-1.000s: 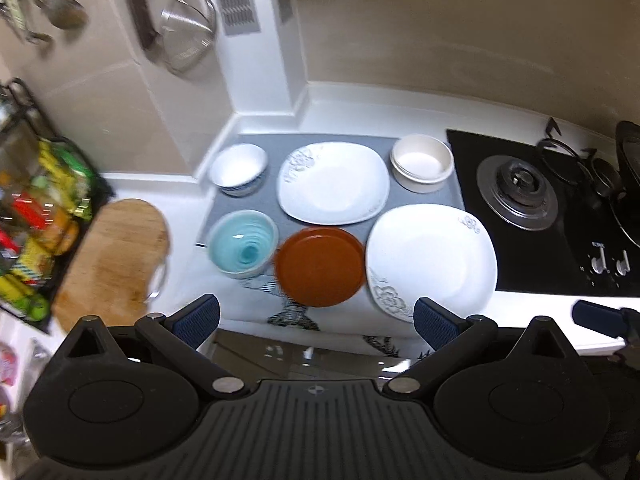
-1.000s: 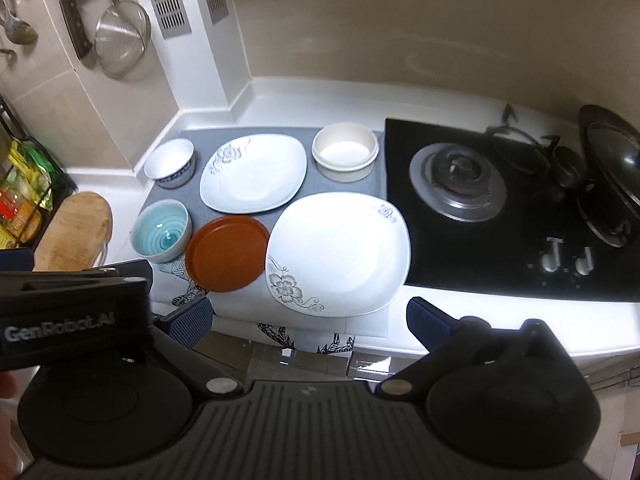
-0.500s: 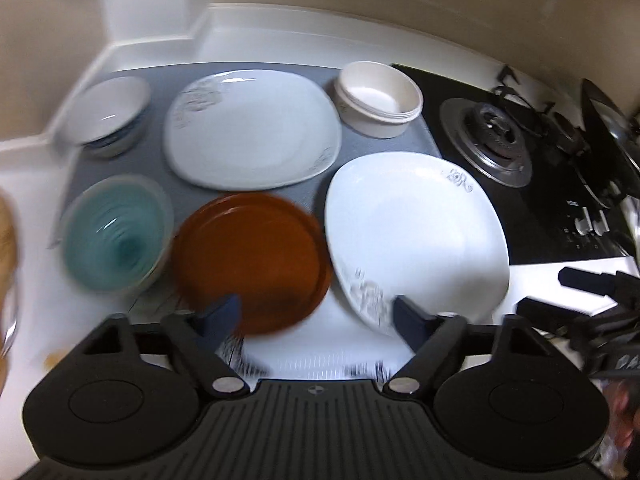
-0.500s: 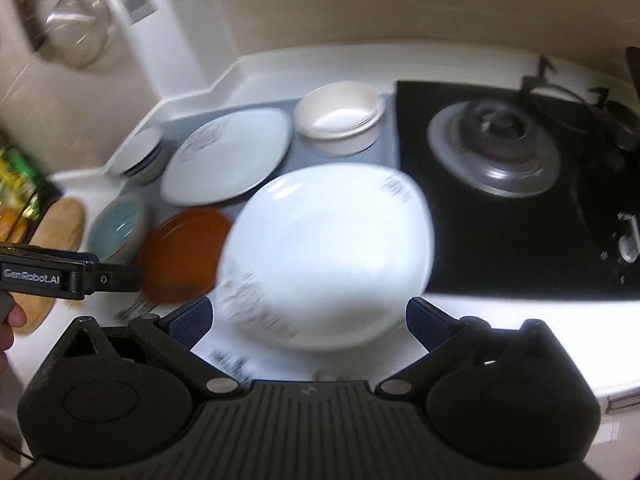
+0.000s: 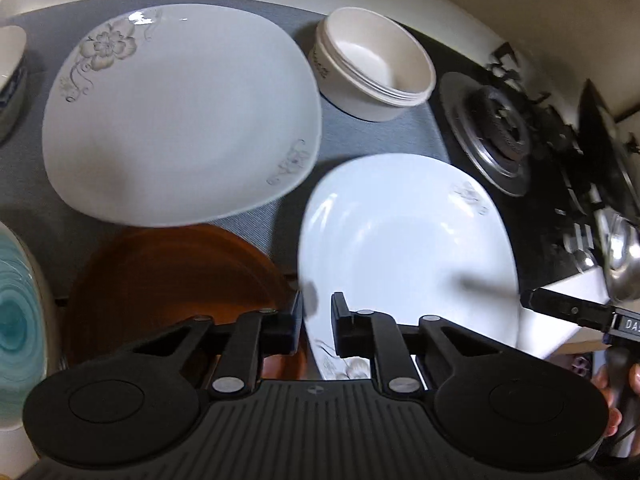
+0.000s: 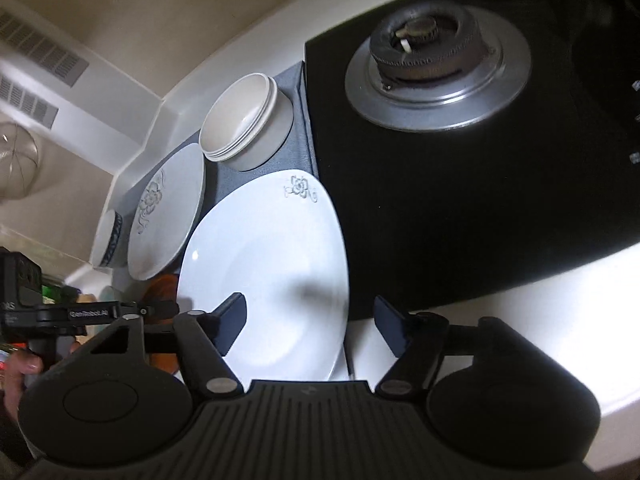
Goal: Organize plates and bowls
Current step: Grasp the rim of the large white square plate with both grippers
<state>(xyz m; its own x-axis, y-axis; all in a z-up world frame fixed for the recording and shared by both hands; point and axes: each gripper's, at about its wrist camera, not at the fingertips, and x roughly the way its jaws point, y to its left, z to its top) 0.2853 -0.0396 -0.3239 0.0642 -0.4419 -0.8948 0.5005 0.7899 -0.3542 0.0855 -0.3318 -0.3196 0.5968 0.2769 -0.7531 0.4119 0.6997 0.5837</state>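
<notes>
1. A white kitchen counter (image 6: 500,312) carries a grey mat (image 5: 360,136), with a black gas hob (image 6: 460,184) at the right of the frame.
2. The near white plate (image 5: 408,248) lies at lower centre on the mat, tilted, its right edge just beside the hob.
3. The left gripper (image 5: 316,320) is nearly closed over this plate's left rim; whether it truly grips is unclear.
4. The right gripper (image 6: 308,326) is spread wide over the plate's right edge.
5. A brown plate (image 5: 172,276) sits left, a second white plate (image 5: 180,112) above it, a cream bowl (image 5: 372,68) at upper centre, and a teal bowl (image 5: 20,312) at the left edge.
</notes>
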